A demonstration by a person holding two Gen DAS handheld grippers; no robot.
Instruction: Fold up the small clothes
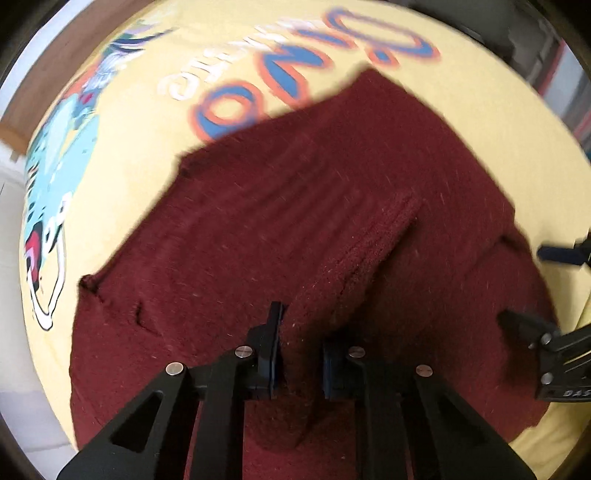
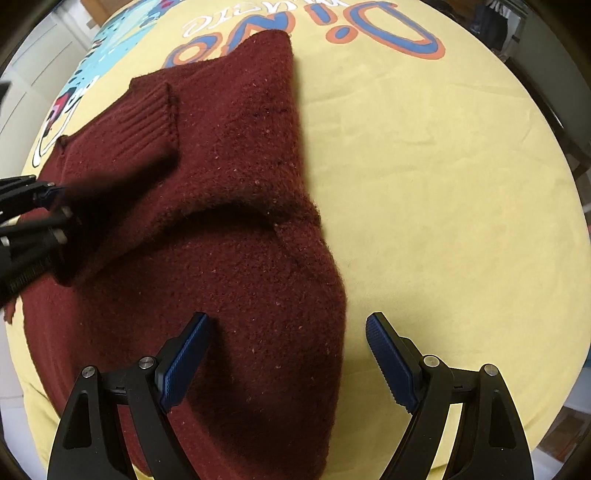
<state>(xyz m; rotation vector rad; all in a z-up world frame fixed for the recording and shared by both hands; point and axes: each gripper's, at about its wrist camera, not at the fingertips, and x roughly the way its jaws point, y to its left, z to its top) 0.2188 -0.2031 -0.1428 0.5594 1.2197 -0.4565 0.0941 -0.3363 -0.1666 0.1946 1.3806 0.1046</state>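
Note:
A dark red knitted sweater [image 1: 295, 192] lies spread on a yellow printed cloth [image 1: 140, 155]. My left gripper [image 1: 301, 343] is shut on a raised fold of the sweater, a ribbed sleeve [image 1: 373, 254] running up from between its fingers. In the right wrist view the sweater [image 2: 236, 184] lies partly folded, its ribbed cuff [image 2: 151, 118] laid across the body. My right gripper [image 2: 286, 354] is open, just above the sweater's near right edge, holding nothing. The left gripper [image 2: 33, 214] shows at the left edge there; the right gripper [image 1: 554, 343] shows at the right edge of the left wrist view.
The yellow cloth [image 2: 443, 184] carries a blue and orange "Dino" print [image 2: 399, 33] and a turquoise dinosaur picture [image 1: 51, 177] at the far side. A brown wooden surface [image 1: 74, 48] and white floor [image 1: 11, 206] lie beyond the cloth's left edge.

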